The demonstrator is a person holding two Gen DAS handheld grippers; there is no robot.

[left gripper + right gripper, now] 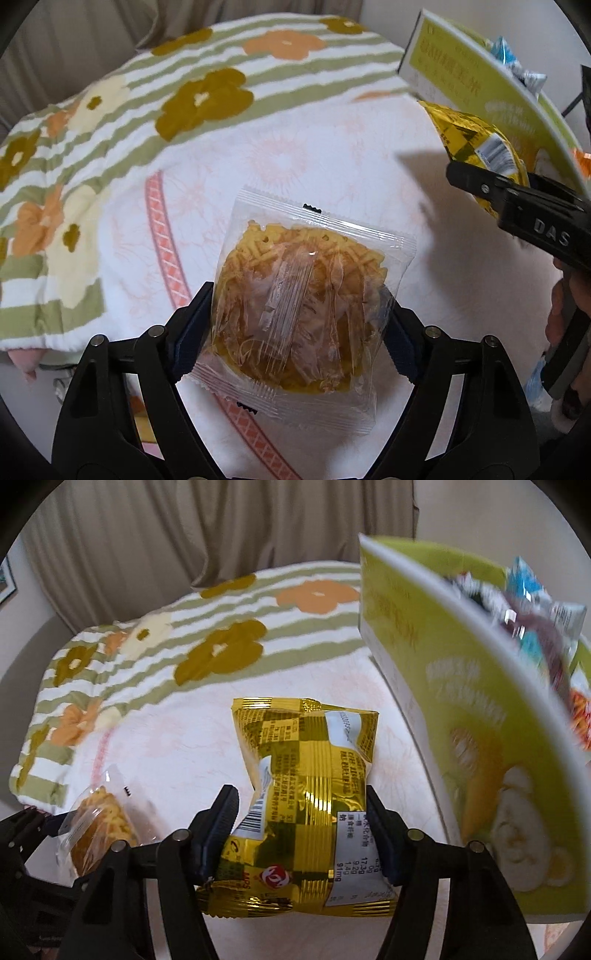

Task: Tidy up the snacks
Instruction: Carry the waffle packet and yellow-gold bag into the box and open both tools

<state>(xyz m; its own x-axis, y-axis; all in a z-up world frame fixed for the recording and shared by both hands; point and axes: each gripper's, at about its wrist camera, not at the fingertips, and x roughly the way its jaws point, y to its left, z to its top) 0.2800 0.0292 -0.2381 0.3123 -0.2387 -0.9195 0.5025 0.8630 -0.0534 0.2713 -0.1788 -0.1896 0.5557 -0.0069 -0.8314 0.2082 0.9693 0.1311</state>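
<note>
Your left gripper has its jaws closed partway on one clear plastic packet with a round golden noodle-like cake inside; both blue pads press the packet's sides and it hangs above the pale pink patterned cloth. No print readable on it, only small black marks at the top and bottom seals.

Your right gripper has its jaws narrowed on one gold foil checker-pattern snack bag, pinched at the waist so the foil crumples, held clear of the cloth. Readable on the bag: barcode, a red round logo, "MPS", and a nutrition panel with "17.3g", "9.2g", "1.4g", "91mg". The rest of the text is too small to read.

In the left view the right gripper's body shows "DAS" embossed.

One lime-green and white cardboard box stands just right of the gold bag, with several wrapped snacks inside (blue, silver, purple, orange); count unclear. Box lettering is blurred; a bear-like figure is printed low on it.

One striped towel with flower shapes lies behind.
</note>
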